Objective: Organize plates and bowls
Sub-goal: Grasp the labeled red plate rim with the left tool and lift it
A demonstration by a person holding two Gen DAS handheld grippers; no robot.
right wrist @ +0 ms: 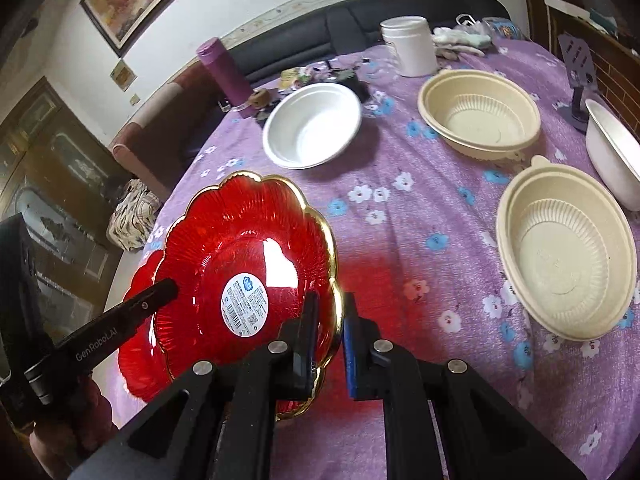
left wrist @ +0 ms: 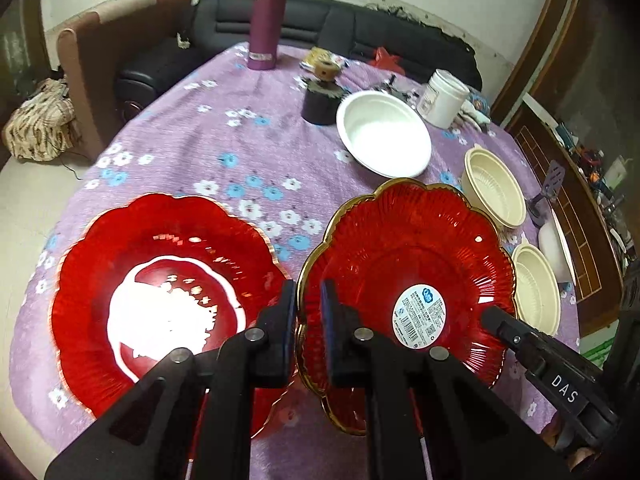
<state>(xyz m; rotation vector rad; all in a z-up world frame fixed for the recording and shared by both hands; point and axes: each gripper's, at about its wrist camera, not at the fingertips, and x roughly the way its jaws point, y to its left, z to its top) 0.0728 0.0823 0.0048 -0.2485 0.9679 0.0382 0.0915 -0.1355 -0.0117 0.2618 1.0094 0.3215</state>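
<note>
A red gold-rimmed plate with a round label is held tilted above the purple cloth. My left gripper is shut on its left rim. My right gripper is shut on its right rim; its finger shows in the left wrist view. A second red plate lies flat on the table to the left, and part of it shows under the held plate. A white bowl and two cream bowls stand beyond and to the right.
A purple bottle, a dark pot with clutter and a white jar stand at the table's far side. Another white bowl and a purple phone stand are at the right edge. A sofa lies behind.
</note>
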